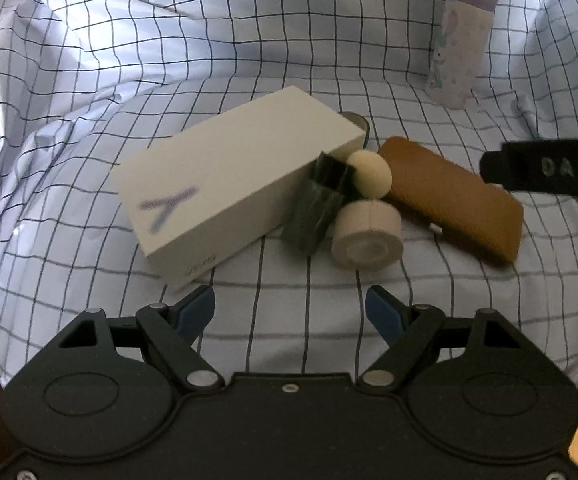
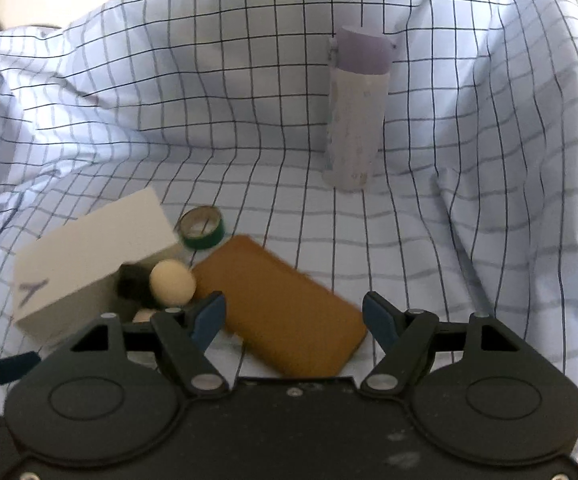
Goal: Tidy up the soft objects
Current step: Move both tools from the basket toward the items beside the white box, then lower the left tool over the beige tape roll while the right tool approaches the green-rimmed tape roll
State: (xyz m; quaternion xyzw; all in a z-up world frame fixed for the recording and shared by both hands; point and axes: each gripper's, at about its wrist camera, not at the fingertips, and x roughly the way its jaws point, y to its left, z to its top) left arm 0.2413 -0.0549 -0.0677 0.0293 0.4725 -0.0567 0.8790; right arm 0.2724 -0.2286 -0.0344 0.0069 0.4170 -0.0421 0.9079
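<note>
Brown pouch (image 2: 289, 312) — between right gripper's (image 2: 293, 317) wide jaws

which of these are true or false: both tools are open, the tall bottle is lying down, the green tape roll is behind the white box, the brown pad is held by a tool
1. Both tools, left tool and right tool, are open. True.
2. The tall pale bottle with a purple cap lies flat. False: it stands upright on the checked cloth.
3. The green tape roll sits at the far end of the white rectangular box. True.
4. A tool grips the flat brown leather-like pad. False: it lies free on the cloth.
</note>
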